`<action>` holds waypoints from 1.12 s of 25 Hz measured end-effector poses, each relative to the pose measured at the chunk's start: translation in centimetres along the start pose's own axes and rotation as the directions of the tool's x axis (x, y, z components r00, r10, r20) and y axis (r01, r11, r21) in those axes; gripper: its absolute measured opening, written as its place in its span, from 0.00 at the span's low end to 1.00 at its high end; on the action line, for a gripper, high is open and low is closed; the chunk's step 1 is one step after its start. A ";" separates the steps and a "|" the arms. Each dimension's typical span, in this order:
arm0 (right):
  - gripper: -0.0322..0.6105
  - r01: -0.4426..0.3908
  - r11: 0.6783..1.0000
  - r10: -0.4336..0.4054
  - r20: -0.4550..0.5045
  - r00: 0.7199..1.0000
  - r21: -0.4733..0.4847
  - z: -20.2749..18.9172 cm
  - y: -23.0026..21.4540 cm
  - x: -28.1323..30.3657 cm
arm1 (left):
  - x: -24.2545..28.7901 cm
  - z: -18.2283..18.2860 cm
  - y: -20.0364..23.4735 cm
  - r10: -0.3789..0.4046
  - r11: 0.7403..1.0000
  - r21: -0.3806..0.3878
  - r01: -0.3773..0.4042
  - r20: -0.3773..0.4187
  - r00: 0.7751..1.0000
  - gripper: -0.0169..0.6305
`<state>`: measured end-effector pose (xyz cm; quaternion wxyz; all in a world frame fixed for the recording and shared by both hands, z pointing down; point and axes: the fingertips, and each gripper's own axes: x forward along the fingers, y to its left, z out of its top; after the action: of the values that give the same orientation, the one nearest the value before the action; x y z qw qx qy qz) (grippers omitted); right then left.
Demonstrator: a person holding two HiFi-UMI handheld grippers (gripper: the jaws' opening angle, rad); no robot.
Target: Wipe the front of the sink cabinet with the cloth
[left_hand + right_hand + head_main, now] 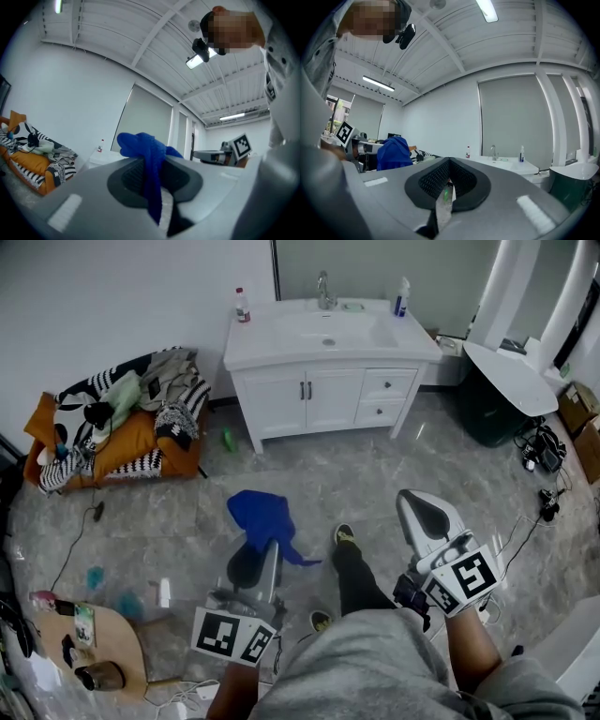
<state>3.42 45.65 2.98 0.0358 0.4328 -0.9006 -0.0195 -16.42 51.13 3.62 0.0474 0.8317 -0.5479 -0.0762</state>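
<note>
The white sink cabinet (323, 390) stands against the far wall, its doors and drawers facing me, and shows small in the right gripper view (506, 165). A blue cloth (263, 518) hangs from my left gripper (265, 545), which is shut on it well short of the cabinet. In the left gripper view the cloth (149, 159) drapes out between the jaws of the left gripper (152, 168). My right gripper (418, 505) is held up at the right, shut, with nothing in it. Its jaws meet in the right gripper view (449, 165), where the blue cloth (393, 152) shows at the left.
An orange seat piled with clothes (122, 423) sits left of the cabinet, and a green bottle (228, 439) lies on the floor by the cabinet's left corner. A black bin (487, 409), a white round table (511, 376) and cables (544, 456) are at the right. A wooden table (98, 648) is near left.
</note>
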 end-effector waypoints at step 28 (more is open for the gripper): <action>0.05 -0.026 0.999 0.027 -0.065 0.998 0.018 -4.0 -11.7 16.0 | 18.2 -1.7 7.6 -0.004 1.000 -0.004 0.003 -0.080 0.997 0.14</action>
<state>2.86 25.89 6.92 0.0616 0.4213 -0.9048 0.0028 -15.94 31.38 5.19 0.0709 0.8350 -0.5440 -0.0438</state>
